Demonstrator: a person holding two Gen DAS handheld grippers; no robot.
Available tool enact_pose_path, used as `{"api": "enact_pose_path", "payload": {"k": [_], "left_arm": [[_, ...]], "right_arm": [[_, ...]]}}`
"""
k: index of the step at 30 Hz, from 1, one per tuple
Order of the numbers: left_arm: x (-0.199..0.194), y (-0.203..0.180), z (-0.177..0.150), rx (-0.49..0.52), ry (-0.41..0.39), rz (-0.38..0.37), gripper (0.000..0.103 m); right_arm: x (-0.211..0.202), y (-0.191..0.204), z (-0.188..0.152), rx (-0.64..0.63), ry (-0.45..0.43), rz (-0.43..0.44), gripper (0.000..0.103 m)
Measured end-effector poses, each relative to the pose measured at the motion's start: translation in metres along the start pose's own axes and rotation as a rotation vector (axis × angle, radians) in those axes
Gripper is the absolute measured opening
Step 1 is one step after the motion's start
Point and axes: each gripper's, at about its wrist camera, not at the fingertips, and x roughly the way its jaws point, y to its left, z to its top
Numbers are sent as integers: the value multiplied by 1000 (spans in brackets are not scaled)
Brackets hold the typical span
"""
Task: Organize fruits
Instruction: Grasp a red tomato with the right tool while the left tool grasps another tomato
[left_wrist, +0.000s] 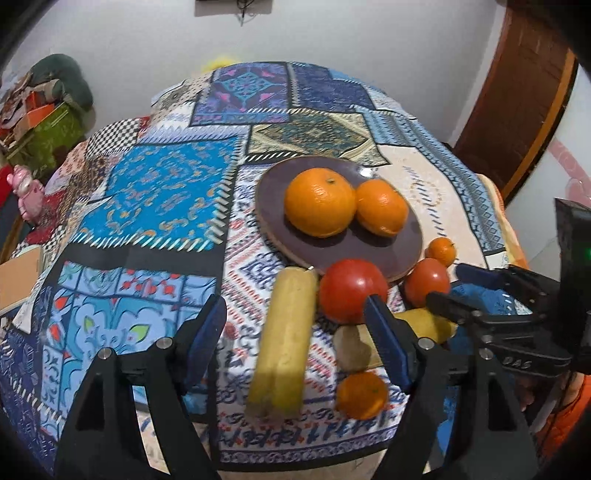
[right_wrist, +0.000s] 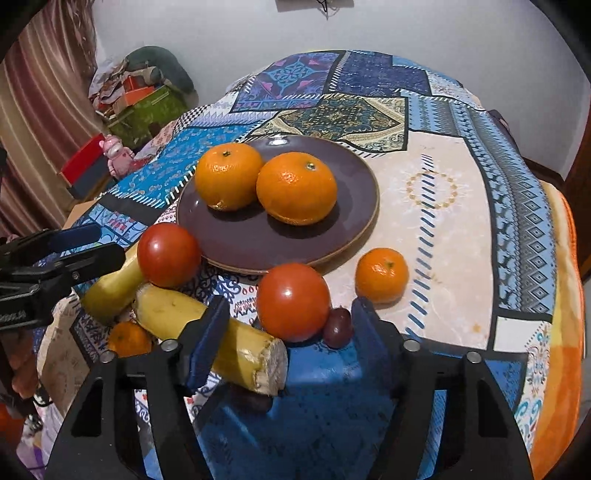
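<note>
The counter (right_wrist: 450, 236) under its patchwork cloth carries everything; on it sits the brown plate (right_wrist: 258, 243), already holding two large oranges (right_wrist: 296, 187), while the rest of the fruit lies loose along the plate's near rim; two yellow bananas (right_wrist: 207, 339) lie nearest, one crossing behind the other; two tomatoes (right_wrist: 293, 301) rest just beside the plate's edge; two small mandarins (right_wrist: 381, 275) sit apart, one to the right of the plate and one tucked by the bananas; smallest is a dark grape (right_wrist: 337, 326) touching the nearer tomato. The right gripper (right_wrist: 288, 332) hovers with its fingers spread and empty, the nearer tomato framed between them; the left gripper (left_wrist: 295, 332) is likewise spread wide over a banana, holding nothing. The step in hand looks like picking up that tomato; it would go best straddled at its widest part and closed on gently, since the skin is smooth and round and the grape beside it may roll if nudged.
</note>
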Motion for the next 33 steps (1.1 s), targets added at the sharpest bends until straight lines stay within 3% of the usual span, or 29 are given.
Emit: {"api": "enact_pose_path", "payload": {"k": [4,8,17,20,21,33], "left_arm": [[5,-14,5,45,-7,-8,75],[15,-21,8,61,9,-23,64],[30,-31,12,85,48,-60,57],[35,-36,11,100,51,-48,51],[36,-38,11,100,54,-44,51],[26,-29,16,57,41,-70,50]], "right_arm": [[4,0,0,-3,6,3,64],[8,-2,-1,-2,15,7,63],[13,-9,0,19,48,39,52],[13,-9,1,12,48,49,49],[13,-9,0,11,48,59,45],[6,-11,3,22,29,51,44]]}}
